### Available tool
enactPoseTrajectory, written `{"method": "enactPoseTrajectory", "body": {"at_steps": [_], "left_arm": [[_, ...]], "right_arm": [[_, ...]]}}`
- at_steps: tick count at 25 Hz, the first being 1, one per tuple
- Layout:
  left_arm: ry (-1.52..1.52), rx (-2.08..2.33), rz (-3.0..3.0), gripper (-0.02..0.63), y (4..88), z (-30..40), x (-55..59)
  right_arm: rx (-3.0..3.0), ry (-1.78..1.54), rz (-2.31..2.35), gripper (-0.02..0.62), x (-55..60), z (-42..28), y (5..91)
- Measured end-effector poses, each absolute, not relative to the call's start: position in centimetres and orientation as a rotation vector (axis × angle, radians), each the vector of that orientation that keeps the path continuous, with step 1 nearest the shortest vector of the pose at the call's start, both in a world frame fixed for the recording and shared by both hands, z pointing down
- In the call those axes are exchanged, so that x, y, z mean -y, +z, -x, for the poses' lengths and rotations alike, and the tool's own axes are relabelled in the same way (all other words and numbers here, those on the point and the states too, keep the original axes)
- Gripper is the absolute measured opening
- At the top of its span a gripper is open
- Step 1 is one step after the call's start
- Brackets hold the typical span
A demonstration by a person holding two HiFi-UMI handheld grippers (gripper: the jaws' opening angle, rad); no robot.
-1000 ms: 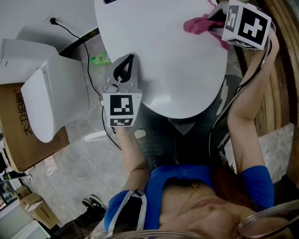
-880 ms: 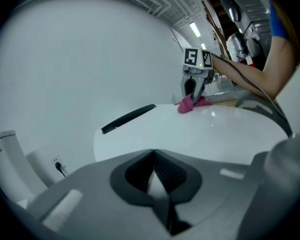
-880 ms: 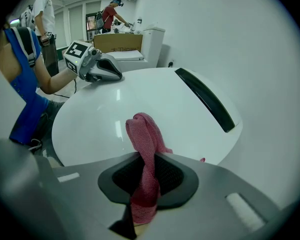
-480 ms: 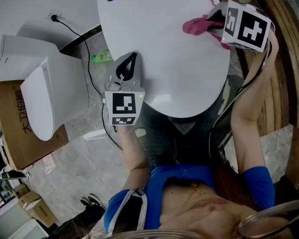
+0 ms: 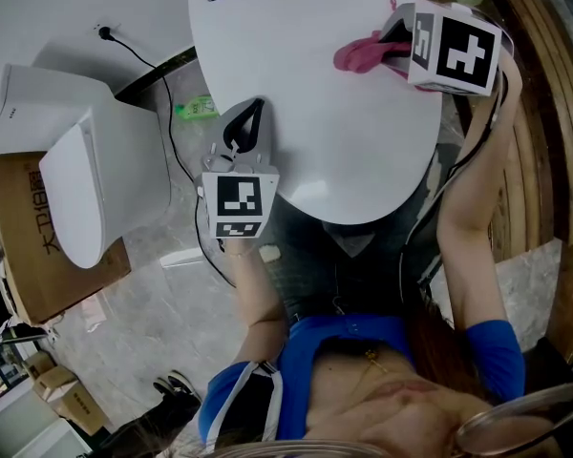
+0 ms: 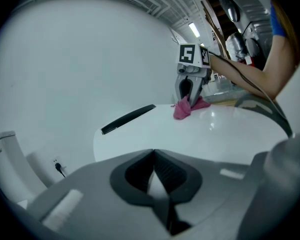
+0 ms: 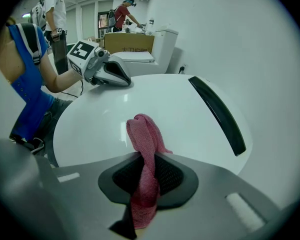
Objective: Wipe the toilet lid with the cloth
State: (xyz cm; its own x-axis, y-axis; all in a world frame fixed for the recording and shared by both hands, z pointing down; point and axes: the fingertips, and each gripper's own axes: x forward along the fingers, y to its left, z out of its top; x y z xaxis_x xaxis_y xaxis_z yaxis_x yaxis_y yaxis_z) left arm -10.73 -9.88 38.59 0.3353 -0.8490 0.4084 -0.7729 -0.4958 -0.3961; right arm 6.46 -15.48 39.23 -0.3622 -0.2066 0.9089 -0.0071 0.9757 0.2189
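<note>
In the head view, the white toilet lid [image 5: 315, 103] fills the upper middle of the frame. The right hand-held gripper [image 5: 397, 44] sits at the upper right, over the lid's edge, and the pink cloth [image 5: 356, 55] trails from its tip onto the lid. The left hand-held gripper [image 5: 246, 127] rests at the lid's left edge, well apart from the cloth. A second toilet [image 5: 76, 179] stands at the far left.

In the left gripper view, that gripper's jaws are pressed together with nothing between them. The cloth shows far across the lid, in the upper right of the frame.

In the right gripper view, the jaws pinch the cloth at the frame's lower middle. It rises from them as a narrow twisted rope, and its free end lies on the lid. A black strip [image 7: 217, 114] runs along the lid's right side.

The risks are judgements. Bunched like this, the cloth meets the lid with only a small patch, so a pass may leave wide bands unwiped. If the cloth drags hard on the lid, it could slip out of the pinch. If the gripper is pressed too low, its hard tips rather than the cloth could rub the lid.
</note>
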Motion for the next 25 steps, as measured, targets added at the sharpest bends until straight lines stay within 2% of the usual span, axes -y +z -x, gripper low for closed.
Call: {"method": "enactPoseTrajectory", "body": {"at_steps": [25], "left_arm": [[-0.870, -1.494, 2.450, 0.002, 38.6, 10.6, 9.8]], "right_arm": [[1.989, -0.336, -0.047, 0.063, 14.2, -0.8, 39.0]]}}
